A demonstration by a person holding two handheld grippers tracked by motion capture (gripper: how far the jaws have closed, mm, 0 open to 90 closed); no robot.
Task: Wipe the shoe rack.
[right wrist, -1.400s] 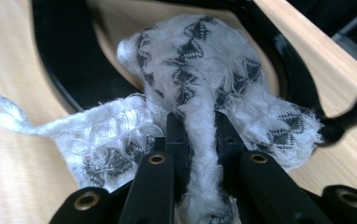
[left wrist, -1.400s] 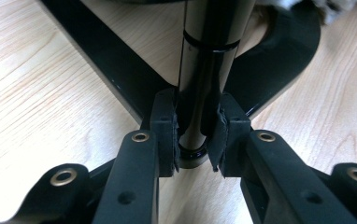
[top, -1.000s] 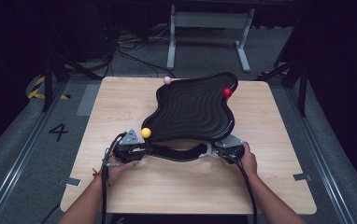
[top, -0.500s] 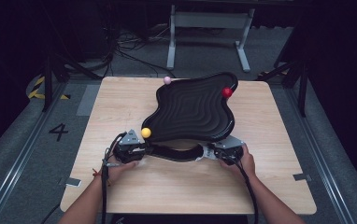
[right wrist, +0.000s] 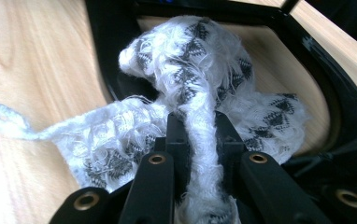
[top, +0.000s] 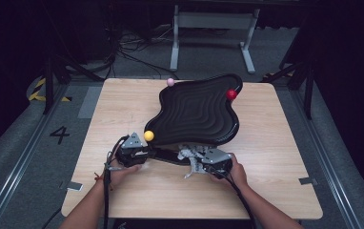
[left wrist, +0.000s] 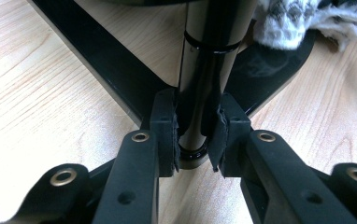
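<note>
Tongs, left point(left wrist: 193, 140): clamped on black stand post point(left wrist: 209, 70), steadying wavy tray point(top: 199, 112). Tongs, right point(right wrist: 197, 135): pinching white patterned cloth point(right wrist: 190, 93) against stand base point(right wrist: 335, 93), likely for wiping. 3 balls on tray rim, bench point(top: 123, 109) beneath.

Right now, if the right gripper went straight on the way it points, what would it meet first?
The right gripper is shut on a white-and-grey cloth. Straight ahead lies the bunched cloth itself, then probably the glossy black stand base under it; depth is unclear.
</note>
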